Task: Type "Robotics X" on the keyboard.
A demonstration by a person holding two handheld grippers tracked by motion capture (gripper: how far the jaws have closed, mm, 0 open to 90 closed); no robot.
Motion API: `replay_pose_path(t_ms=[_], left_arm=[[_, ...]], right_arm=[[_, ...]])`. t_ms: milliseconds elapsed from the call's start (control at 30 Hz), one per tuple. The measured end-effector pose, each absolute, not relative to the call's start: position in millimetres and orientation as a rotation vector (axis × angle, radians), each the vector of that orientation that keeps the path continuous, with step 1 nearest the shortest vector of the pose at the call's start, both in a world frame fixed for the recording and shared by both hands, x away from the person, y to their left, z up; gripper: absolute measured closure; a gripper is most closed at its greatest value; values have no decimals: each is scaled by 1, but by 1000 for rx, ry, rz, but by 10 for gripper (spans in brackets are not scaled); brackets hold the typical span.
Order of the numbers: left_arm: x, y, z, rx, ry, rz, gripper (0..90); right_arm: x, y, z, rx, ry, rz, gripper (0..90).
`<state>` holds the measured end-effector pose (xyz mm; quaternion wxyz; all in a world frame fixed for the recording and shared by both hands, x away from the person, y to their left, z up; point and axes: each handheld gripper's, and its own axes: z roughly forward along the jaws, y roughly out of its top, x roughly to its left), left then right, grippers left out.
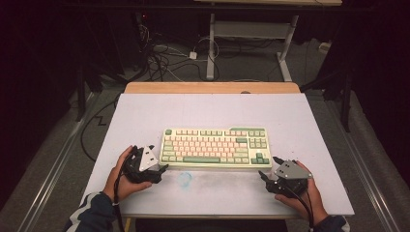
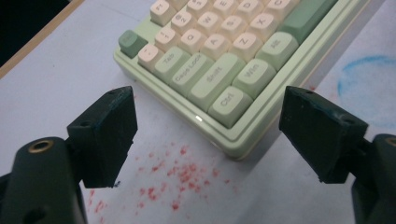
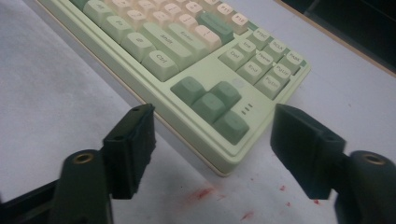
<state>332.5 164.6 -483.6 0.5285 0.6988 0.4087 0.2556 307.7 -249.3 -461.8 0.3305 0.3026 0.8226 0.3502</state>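
While both sets of jaws stand apart at the keyboard's (image 1: 215, 147) near corners, left gripper (image 1: 155, 173) and right gripper (image 1: 268, 175) poised for pickup; next, probably closing on each corner evenly, then lifting level.

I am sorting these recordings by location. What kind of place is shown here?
Probably a lab or workshop for recording trials. A green and cream mechanical keyboard lies alone on a stained white tabletop, loose cables trail across the grey floor behind, and a height-adjustable desk frame stands beyond.
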Motion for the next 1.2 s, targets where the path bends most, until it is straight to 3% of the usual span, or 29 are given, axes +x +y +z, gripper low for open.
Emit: replay_pose_path(t_ms=[133,533,1200], left_arm=[[327,170,-489,1675,998,604,180],[320,180,-493,1677,1051,609,180],[322,179,-496,1695,1058,611,180]], right_arm=[[308,-248,-459,794,2163,939,540],[321,-238,-448,793,2260,970,893],[372,-190,-438,742,2358,968,900]])
